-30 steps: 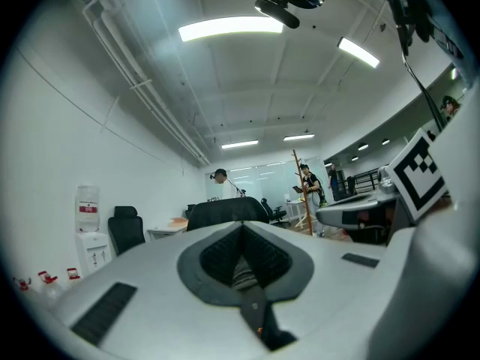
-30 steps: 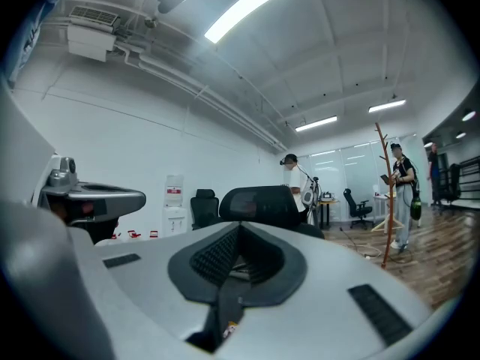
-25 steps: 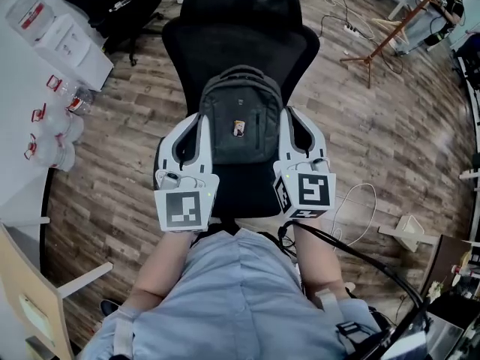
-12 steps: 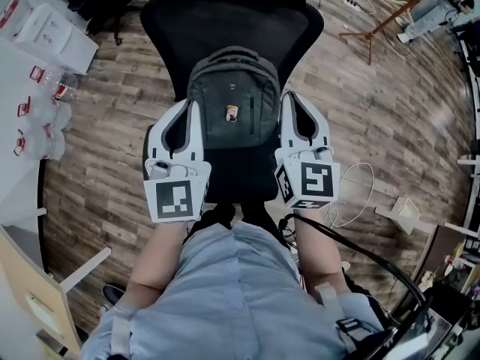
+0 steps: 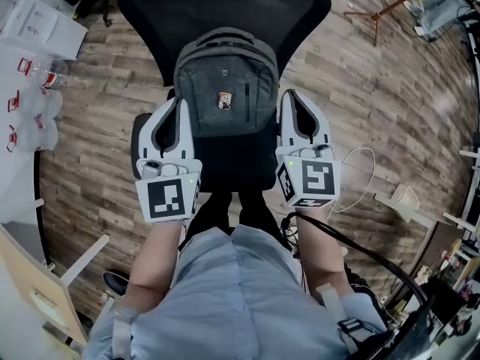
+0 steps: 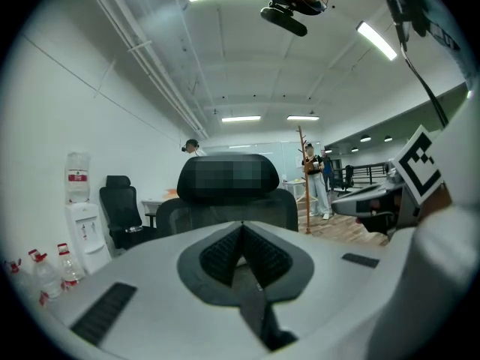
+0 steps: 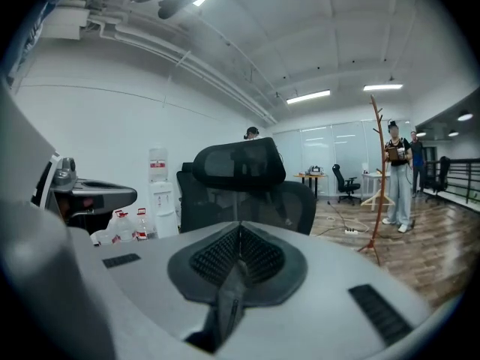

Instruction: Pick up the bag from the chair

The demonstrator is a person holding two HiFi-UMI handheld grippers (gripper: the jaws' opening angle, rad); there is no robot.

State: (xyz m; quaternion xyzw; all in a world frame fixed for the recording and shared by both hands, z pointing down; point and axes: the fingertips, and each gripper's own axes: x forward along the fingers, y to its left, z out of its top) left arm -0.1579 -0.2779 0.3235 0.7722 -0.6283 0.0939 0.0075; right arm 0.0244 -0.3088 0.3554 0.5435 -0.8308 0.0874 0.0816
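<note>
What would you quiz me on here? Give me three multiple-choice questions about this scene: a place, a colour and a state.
1. Where is the backpack? A on the floor; B on the office chair; C on the white table.
2. What colour is the backpack? A red; B yellow; C grey.
3. How are the fingers of the left gripper and the right gripper? A shut, nothing between; B wide open; C clamped on a strap.

Answers: 1 B, it stands on the seat against the backrest. 2 C, its fabric is grey all over. 3 A, each gripper view shows the fingers together and empty.
</note>
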